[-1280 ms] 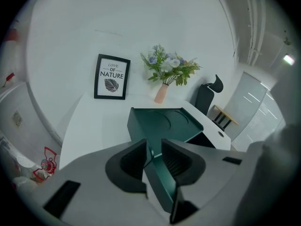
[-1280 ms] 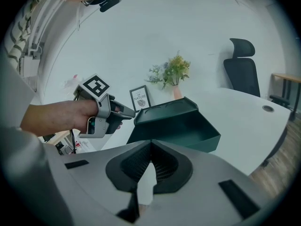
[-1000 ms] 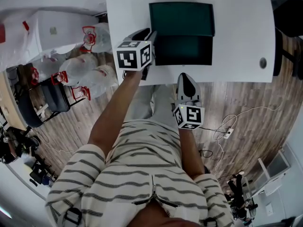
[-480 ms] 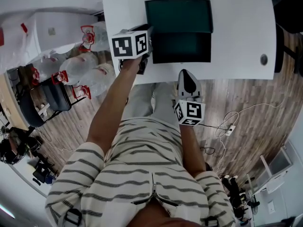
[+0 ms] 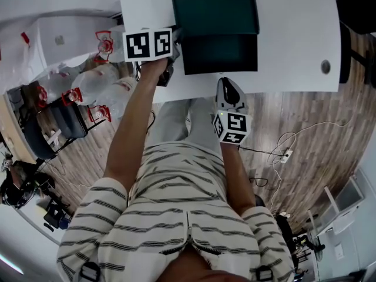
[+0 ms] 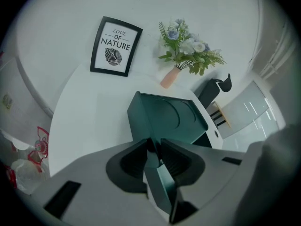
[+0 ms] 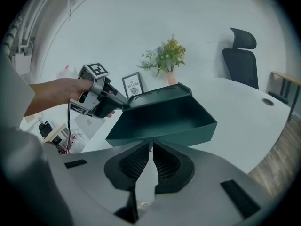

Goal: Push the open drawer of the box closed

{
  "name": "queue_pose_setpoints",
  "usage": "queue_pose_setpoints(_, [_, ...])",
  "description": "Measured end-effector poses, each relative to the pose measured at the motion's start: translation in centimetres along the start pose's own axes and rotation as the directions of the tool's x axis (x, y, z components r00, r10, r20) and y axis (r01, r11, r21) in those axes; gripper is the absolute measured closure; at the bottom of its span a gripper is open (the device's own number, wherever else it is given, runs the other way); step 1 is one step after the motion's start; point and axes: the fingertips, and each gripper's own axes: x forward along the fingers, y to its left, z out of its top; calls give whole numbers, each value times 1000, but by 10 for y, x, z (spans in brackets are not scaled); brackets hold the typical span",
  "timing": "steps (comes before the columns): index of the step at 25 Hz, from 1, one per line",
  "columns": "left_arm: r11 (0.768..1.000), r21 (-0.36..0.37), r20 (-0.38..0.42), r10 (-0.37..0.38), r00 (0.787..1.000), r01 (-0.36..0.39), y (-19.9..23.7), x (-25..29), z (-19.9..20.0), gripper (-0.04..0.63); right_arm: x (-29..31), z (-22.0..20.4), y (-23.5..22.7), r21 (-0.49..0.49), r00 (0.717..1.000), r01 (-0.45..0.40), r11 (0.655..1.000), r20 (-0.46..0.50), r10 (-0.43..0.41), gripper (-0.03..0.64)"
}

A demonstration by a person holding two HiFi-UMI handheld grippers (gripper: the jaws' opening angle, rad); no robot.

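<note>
A dark green box (image 5: 214,13) sits on the white table (image 5: 294,34), its open drawer (image 5: 220,53) pulled out toward me. My left gripper (image 5: 176,40) is at the drawer's left side where it meets the box. In the left gripper view its jaws (image 6: 155,147) have just been opening a little, but they still pinch the drawer's thin side wall (image 6: 162,187). My right gripper (image 5: 227,82) hovers at the table's near edge, just short of the drawer's front (image 7: 164,126). Its jaws (image 7: 151,145) have just been opening to a narrow slit with nothing between them.
A framed print (image 6: 115,46) and a vase of flowers (image 6: 186,48) stand at the table's far side. An office chair (image 7: 241,55) is beyond the table and a cable hole (image 5: 325,66) at its right. Plastic bags (image 5: 100,81) and cables (image 5: 282,151) lie on the floor.
The left gripper's marker cube has swung out to the left of the box, with its jaws staying at the drawer's side. The right gripper has edged closer to the drawer's front. The drawer stays open.
</note>
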Motion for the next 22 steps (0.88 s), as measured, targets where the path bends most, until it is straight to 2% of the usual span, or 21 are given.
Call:
queue_pose_setpoints(4, [999, 34, -36, 12, 999, -11, 0, 3, 0, 499, 8, -6, -3, -25, 1000, 1, 1000, -19, -1, 570])
queue_pose_setpoints(12, [1000, 15, -26, -23, 999, 24, 0, 3, 1, 494, 21, -13, -9, -35, 999, -6, 999, -55, 4, 514])
queue_pose_setpoints(22, [1000, 19, -40, -18, 999, 19, 1, 4, 1, 492, 34, -18, -11, -64, 996, -4, 998, -85, -2, 515])
